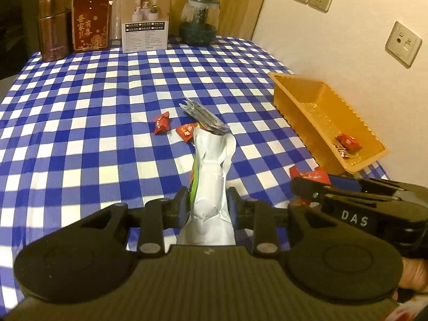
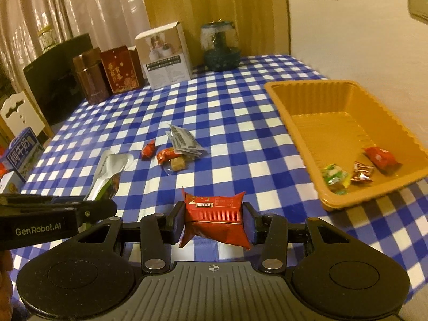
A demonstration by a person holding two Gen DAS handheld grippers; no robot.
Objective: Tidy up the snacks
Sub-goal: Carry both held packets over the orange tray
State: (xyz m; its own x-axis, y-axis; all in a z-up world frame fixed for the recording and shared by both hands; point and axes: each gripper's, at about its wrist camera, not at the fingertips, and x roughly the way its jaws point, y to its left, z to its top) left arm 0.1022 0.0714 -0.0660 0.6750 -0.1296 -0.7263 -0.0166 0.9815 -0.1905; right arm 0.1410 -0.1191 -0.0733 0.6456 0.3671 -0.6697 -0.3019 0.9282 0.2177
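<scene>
Silver foil pouch (image 1: 211,187) is sitting pinched between the pads of my left gripper (image 1: 207,206), standing up at lower centre of the left view; my right gripper (image 2: 214,220) is clamping a red snack packet (image 2: 216,219) at lower centre of the right view; the orange tray (image 2: 299,99), at right of frame, is holding three wrapped sweets (image 2: 361,172); further loose snacks (image 2: 174,149) are lying mid-frame on the blue checked tablecloth (image 2: 240,133).

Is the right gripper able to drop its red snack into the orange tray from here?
Probably yes. The right gripper is shut on the red snack pack, and only bare checked cloth lies between it and the orange tray. The tray is open-topped and mostly bare inside.
</scene>
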